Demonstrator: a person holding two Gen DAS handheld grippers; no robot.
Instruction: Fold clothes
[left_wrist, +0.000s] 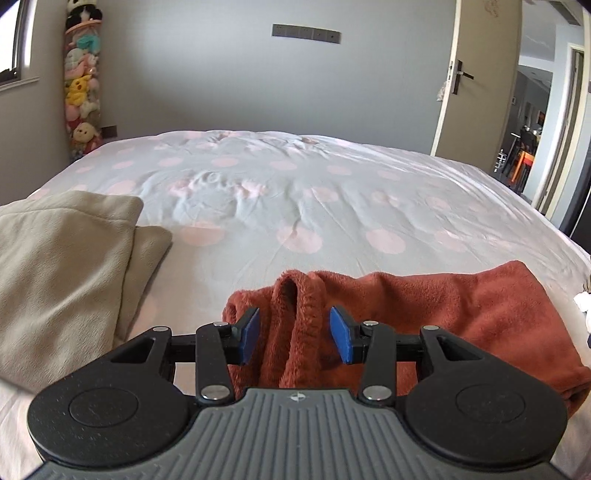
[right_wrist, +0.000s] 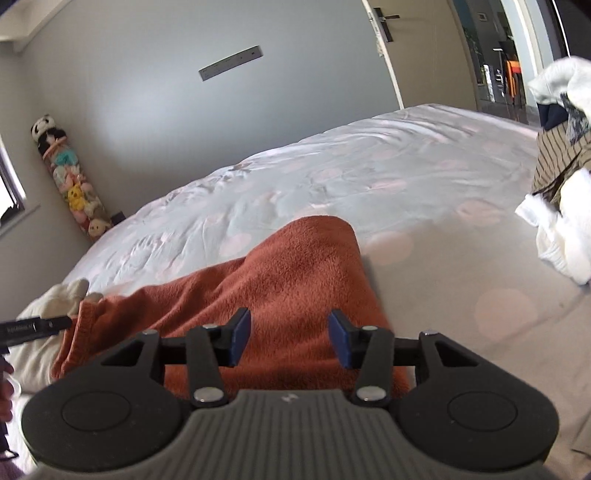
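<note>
A rust-red fleece garment (left_wrist: 461, 310) lies on the bed near its front edge. In the left wrist view my left gripper (left_wrist: 294, 334) stands open, its blue pads either side of a bunched ridge of the fleece (left_wrist: 295, 314) without pinching it. In the right wrist view my right gripper (right_wrist: 289, 338) is open just above the flat part of the same red garment (right_wrist: 295, 266). At the far left of that view the tip of the left gripper (right_wrist: 48, 325) shows at the garment's hem.
The bed (left_wrist: 295, 192) has a grey cover with pink dots. A folded beige garment (left_wrist: 66, 258) lies at the left. A heap of white and striped clothes (right_wrist: 561, 177) sits at the right. An open door (left_wrist: 476, 74) and a column of plush toys (left_wrist: 83, 81) stand behind.
</note>
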